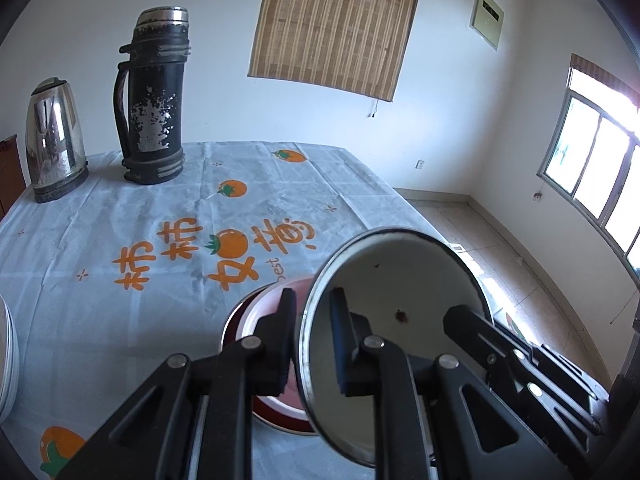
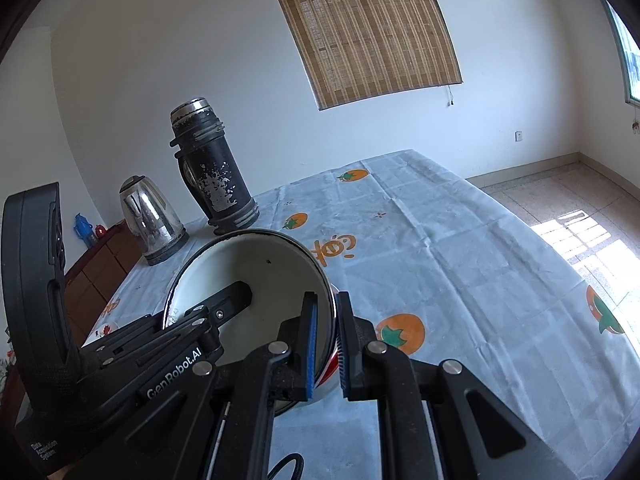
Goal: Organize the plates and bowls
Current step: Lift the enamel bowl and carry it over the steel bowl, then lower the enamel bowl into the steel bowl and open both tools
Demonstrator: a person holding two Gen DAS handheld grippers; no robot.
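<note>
A white enamel bowl (image 1: 400,292) with a dark metal rim is held between both grippers, over a red-rimmed dish (image 1: 250,314) on the tablecloth. My left gripper (image 1: 314,308) is shut on the bowl's left rim, one finger inside and one outside. In the right wrist view my right gripper (image 2: 326,312) is shut on the opposite rim of the same bowl (image 2: 248,268). A strip of the red dish (image 2: 331,364) shows under it. Whether the bowl touches the dish is hidden. Each gripper also appears in the other's view, reaching into the bowl.
A black flask (image 1: 154,100) and a steel kettle (image 1: 54,140) stand at the table's far left. A stack of white plates (image 1: 6,360) pokes in at the left edge. The table (image 2: 460,260) drops off to tiled floor on the right. A brown cabinet (image 2: 100,264) stands beyond the kettle.
</note>
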